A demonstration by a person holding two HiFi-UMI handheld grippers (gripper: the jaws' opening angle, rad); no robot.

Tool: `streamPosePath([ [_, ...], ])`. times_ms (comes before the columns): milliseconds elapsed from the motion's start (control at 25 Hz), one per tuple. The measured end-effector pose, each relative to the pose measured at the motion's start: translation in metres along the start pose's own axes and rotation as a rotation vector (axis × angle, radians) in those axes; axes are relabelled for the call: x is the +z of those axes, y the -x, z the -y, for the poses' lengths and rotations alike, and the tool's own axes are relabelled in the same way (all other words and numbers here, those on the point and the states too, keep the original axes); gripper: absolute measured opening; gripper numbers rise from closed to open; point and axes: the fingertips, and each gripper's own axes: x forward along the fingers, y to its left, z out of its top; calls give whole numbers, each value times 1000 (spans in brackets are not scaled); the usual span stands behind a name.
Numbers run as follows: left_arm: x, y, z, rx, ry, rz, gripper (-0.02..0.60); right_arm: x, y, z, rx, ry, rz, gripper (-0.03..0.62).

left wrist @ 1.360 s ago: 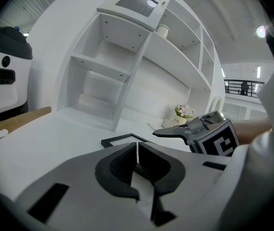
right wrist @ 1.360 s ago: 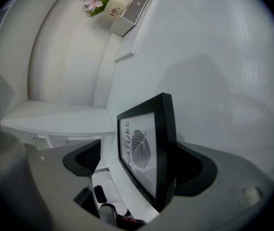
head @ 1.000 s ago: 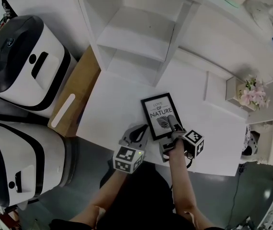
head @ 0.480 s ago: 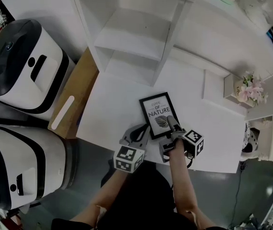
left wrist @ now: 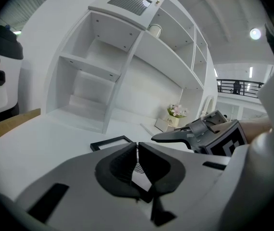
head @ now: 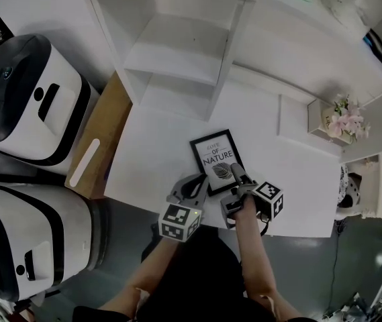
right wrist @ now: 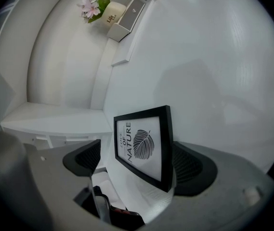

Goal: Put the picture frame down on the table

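Observation:
The black picture frame with a leaf print lies on the white table near its front edge. My right gripper is at the frame's near right corner. In the right gripper view the frame stands between wide-apart jaws; it leans on the right pad, and a gap shows at the left pad. My left gripper hovers just left of the frame's near edge, shut with nothing in it. The left gripper view shows the frame beyond its pads.
A white shelf unit rises at the table's back. A small box of pink flowers sits at the back right. Two white-and-black machines stand to the left beside a wooden top. The table's front edge is just under the grippers.
The head camera has shifted, so the whole scene sits slightly lower-left in the view. The frame and both grippers keep nearly the same places relative to each other.

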Motion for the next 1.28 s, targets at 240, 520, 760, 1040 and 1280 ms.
streamPosePath([
  [240, 1, -3, 3, -13, -3, -3, 20, 4, 4, -1, 14, -2, 12, 448],
  [520, 6, -8, 5, -22, -14, -5, 20, 5, 7, -5, 53, -17, 12, 448],
  [760, 12, -14, 8, -36, -23, -11, 20, 3, 9, -12, 95, 1, -11, 448],
  [1040, 23, -18, 14, -54, -40, -15, 20, 3, 14, -24, 156, 31, -28, 446],
  [1280, 36, -21, 21, -79, -59, -11, 20, 11, 20, -35, 241, 28, -8, 443],
])
